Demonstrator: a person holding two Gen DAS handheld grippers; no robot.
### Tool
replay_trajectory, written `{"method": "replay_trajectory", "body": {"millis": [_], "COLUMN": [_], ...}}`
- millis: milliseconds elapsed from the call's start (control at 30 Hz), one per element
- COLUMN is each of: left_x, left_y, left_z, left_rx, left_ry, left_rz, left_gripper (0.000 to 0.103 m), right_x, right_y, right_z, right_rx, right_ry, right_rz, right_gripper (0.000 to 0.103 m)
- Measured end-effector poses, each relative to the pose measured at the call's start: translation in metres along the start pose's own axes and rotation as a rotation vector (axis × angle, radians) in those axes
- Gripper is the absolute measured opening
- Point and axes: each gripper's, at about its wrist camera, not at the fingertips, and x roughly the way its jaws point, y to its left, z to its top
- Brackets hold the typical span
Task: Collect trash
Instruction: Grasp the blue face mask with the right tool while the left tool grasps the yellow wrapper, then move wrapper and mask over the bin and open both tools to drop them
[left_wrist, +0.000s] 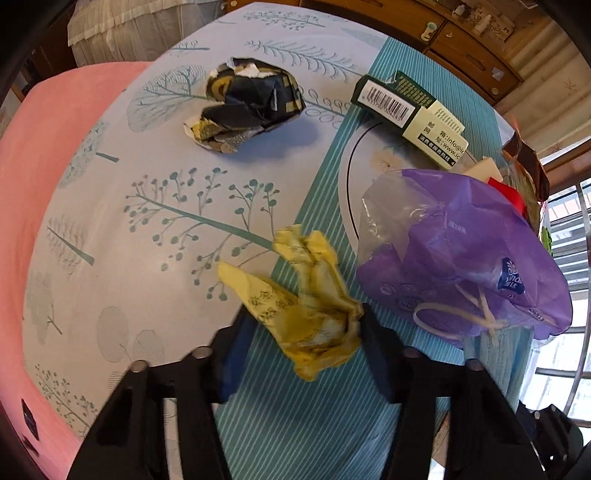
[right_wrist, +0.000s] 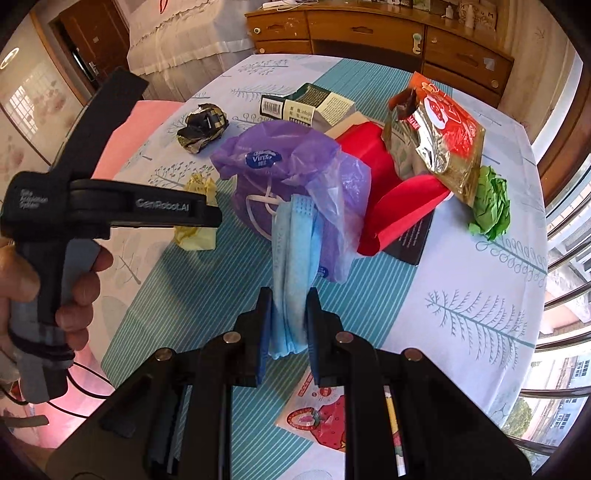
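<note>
Two tools (left_wrist: 301, 328) (right_wrist: 289, 306) amid crowded table-edge (right_wrist: 517, 295) trash.

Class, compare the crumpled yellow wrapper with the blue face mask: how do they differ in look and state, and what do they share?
The yellow wrapper is crumpled and printed with dark characters; the blue face mask is pleated, folded and plain. The wrapper rests on the tablecloth between the left gripper's fingers; the mask hangs clear of the cloth, pinched in the right gripper. The mask has white ear loops; the wrapper has none. Both are soft, light rubbish.

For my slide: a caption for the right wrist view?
Right gripper holds a blue face mask above the table.
</note>
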Motion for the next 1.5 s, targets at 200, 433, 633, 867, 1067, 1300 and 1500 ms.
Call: {"method": "replay_trajectory", "body": {"millis": [200,433,633,867,1067,1300,1500], "left_x": [-0.005,-0.037,-0.077,-0.142,-0.179,-0.195,-0.195], "left_y": [0.004,0.017,0.029,0.062,0.096,0.127,0.135], "left_z": [-0.007,-0.037,-0.069,-0.119,-0.173,-0.242,-0.285], "left_rx": [0.023,0.098,0.213,0.417,0.557,0.679,0.716], "left_ry": [-0.026,-0.053,-0.084,-0.158,-0.215,-0.204,-0.184], "left_rz": [0.000,-0.022,-0.067,-0.093,-0.127,-0.168,-0.205], "left_gripper": [0.034,0.033,0.033,0.033,0.033,0.033,0.033], "right_x": [-0.004,-0.017,-0.042,-0.077,-0.100,-0.123,-0.135], "right_y": [0.007,0.026,0.060,0.116,0.173,0.223,0.242], "right_z": [-0.007,-0.014,-0.031,-0.073,-0.122,-0.184,-0.231], "right_rx": [0.005,0.036,0.089,0.192,0.285,0.365,0.404], "right_ry": [-0.003,-0.032,-0.080,-0.154,-0.199,-0.228,-0.192], "right_rz": [-0.008,-0.032,-0.074,-0.135,-0.182,-0.210,-0.225], "right_gripper": [0.014,0.014,0.014,0.014,0.014,0.014,0.014]}}
